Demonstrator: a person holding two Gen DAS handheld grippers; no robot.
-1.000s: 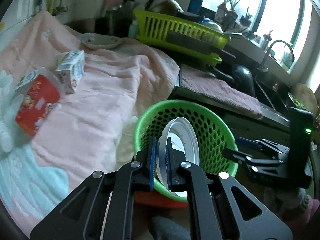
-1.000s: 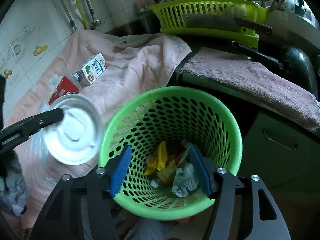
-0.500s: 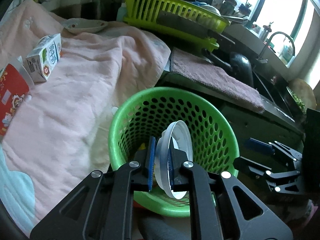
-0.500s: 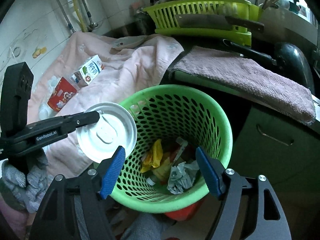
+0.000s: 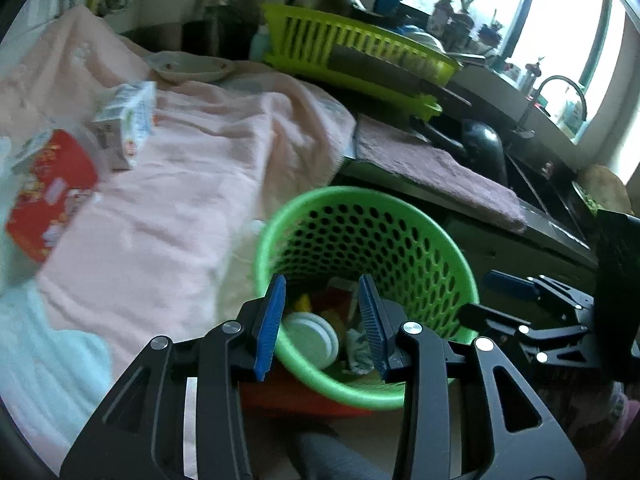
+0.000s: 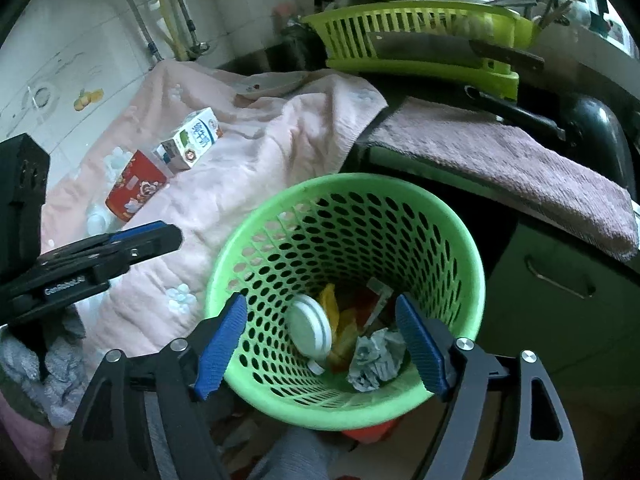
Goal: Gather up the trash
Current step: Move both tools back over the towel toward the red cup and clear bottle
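A green perforated waste basket stands below the counter edge. A white plastic lid lies inside it among yellow wrappers and crumpled paper. My left gripper is open and empty above the basket's near rim; it also shows in the right wrist view to the left of the basket. My right gripper is open and empty over the basket; it also shows in the left wrist view. A milk carton and a red cup lie on the pink towel.
A lime dish rack with a cleaver stands at the back. A mauve towel covers the counter beside a black pan. A small dish sits at the towel's far end. The sink tap is at the right.
My left gripper has opened and let go of the white lid, which now lies inside the basket. The left gripper has drawn back from the basket.
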